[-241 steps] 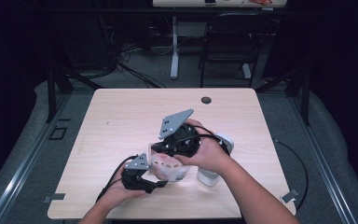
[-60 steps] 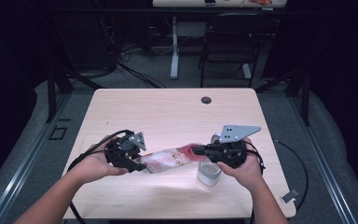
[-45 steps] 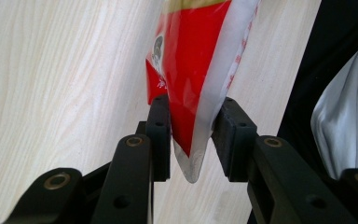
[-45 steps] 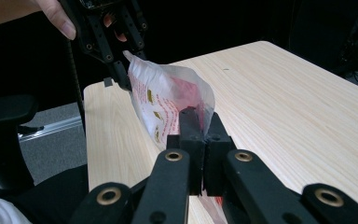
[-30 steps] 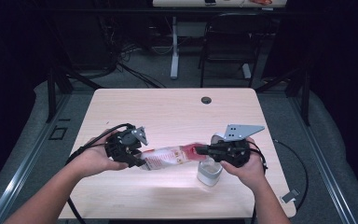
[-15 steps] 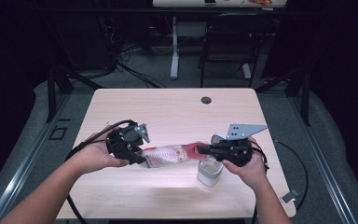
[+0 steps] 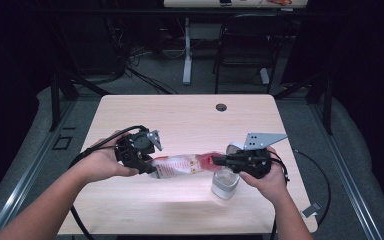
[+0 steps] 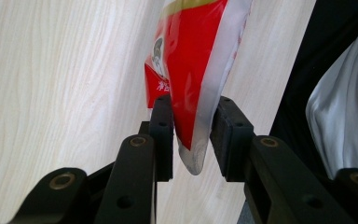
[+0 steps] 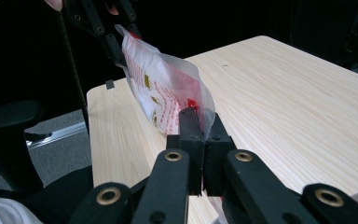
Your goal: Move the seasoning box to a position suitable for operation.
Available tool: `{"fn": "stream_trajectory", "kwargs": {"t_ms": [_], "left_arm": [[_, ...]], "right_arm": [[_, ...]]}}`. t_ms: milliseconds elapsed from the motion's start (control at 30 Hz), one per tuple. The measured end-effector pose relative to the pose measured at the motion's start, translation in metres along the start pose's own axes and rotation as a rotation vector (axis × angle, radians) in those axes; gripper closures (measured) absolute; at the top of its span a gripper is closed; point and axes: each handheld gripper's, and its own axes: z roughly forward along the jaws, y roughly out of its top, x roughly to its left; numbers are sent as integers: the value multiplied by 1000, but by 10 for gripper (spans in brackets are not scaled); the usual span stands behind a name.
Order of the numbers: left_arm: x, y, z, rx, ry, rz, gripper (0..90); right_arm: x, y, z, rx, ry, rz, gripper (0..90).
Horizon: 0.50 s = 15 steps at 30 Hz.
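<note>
While the right claw (image 9: pixel 196 122) is pressed together on one edge of the red-and-white printed clear plastic pouch (image 7: pixel 182 165), the left claw (image 8: pixel 191 133) pinches the opposite end, its pads against the film on both sides, so the pouch hangs stretched between them just above the pale wood-grain counter (image 7: pixel 180 117). A small clear plastic cup (image 7: pixel 224 184) stands on the counter under the right claw. Judged step: positioning the pouch over the cup; the next move likely calls for raising the left end so the contents run toward the cup without either pinch slipping.
</note>
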Motion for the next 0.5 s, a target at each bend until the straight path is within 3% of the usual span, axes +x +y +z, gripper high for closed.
{"fn": "stream_trajectory", "kwargs": {"t_ms": [500], "left_arm": [[1,11,-6,20,-2,22,719]], "right_arm": [[-4,-2,-4,24,-5,9,893]]}}
